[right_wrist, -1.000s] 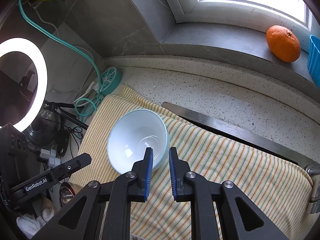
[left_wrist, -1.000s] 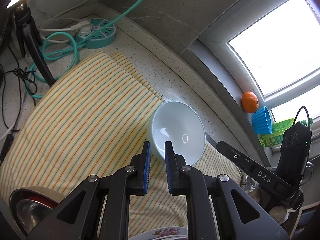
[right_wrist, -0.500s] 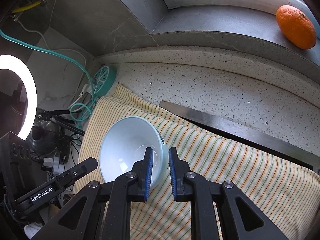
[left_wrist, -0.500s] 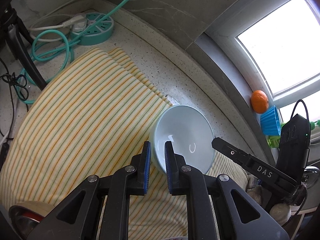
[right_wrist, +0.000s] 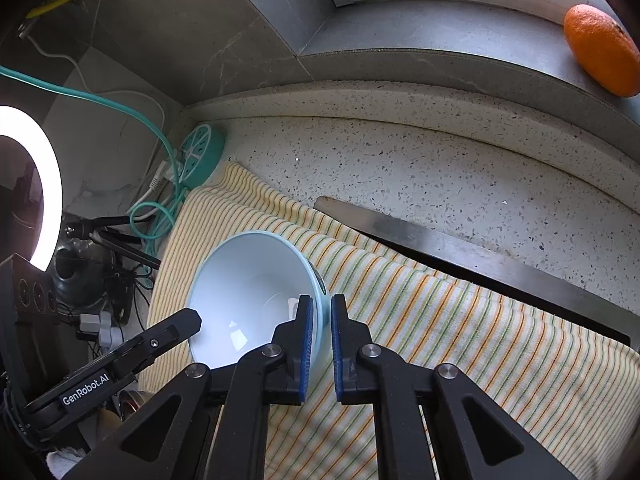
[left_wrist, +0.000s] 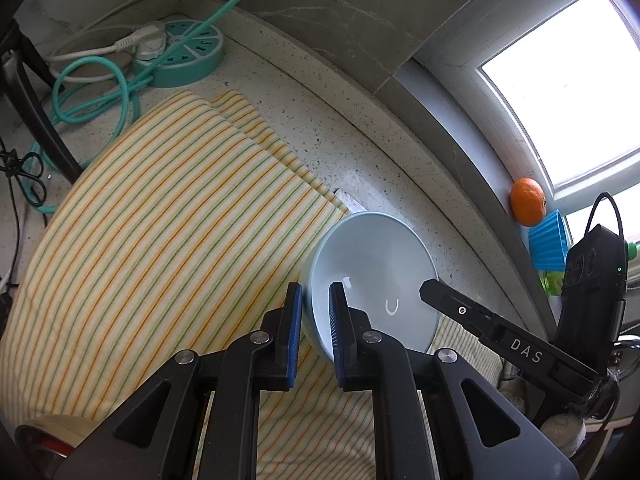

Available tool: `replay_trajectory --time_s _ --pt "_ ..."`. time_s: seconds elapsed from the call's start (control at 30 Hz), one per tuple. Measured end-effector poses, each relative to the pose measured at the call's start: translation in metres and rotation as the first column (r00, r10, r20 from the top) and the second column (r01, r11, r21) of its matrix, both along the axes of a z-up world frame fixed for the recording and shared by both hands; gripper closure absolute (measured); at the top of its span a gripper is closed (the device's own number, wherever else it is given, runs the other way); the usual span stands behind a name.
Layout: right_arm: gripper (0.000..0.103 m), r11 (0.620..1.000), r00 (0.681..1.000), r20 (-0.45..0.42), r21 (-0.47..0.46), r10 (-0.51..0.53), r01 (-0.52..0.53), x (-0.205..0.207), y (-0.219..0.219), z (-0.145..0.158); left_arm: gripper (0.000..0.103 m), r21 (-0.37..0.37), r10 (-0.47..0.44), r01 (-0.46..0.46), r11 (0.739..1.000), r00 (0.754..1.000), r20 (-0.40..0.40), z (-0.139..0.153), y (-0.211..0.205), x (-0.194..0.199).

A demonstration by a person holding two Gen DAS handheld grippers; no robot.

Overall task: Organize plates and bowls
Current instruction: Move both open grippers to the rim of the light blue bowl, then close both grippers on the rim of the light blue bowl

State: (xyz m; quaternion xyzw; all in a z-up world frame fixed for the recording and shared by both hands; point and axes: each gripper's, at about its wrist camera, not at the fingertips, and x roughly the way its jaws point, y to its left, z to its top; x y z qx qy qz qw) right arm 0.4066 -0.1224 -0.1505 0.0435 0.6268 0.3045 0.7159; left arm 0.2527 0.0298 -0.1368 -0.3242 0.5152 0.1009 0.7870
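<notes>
A pale blue bowl (left_wrist: pixel 376 276) is held tilted above a yellow striped cloth (left_wrist: pixel 160 248). My left gripper (left_wrist: pixel 314 300) is shut on its near-left rim, one finger inside and one outside. My right gripper (right_wrist: pixel 320 312) is shut on the opposite rim of the same bowl (right_wrist: pixel 248 296). The right gripper's body shows in the left wrist view (left_wrist: pixel 500 340), the left gripper's in the right wrist view (right_wrist: pixel 132 356). A metal bowl's edge (left_wrist: pixel 44 436) shows at the lower left.
A teal power strip (left_wrist: pixel 180 56) with teal cable lies at the back left by the wall. An orange (right_wrist: pixel 604 48) and a blue ribbed cup (left_wrist: pixel 548 244) sit on the window ledge. A metal sink edge (right_wrist: pixel 460 248) runs beside the cloth. A ring light (right_wrist: pixel 44 184) stands at the left.
Both grippers have carried the bowl together a little toward the near right over the cloth; the bowl tilts more. Both grips stay shut on its rim.
</notes>
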Motion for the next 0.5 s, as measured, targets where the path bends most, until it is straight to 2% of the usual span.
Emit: replay_trajectory --time_s 0.5 --pt "0.097 1.0 1.0 0.017 -0.019 -0.003 0.003 -0.006 -0.001 0.006 0.092 0.006 -0.012 0.012 1.0 1.0 0.019 0.009 -0.003 -0.005"
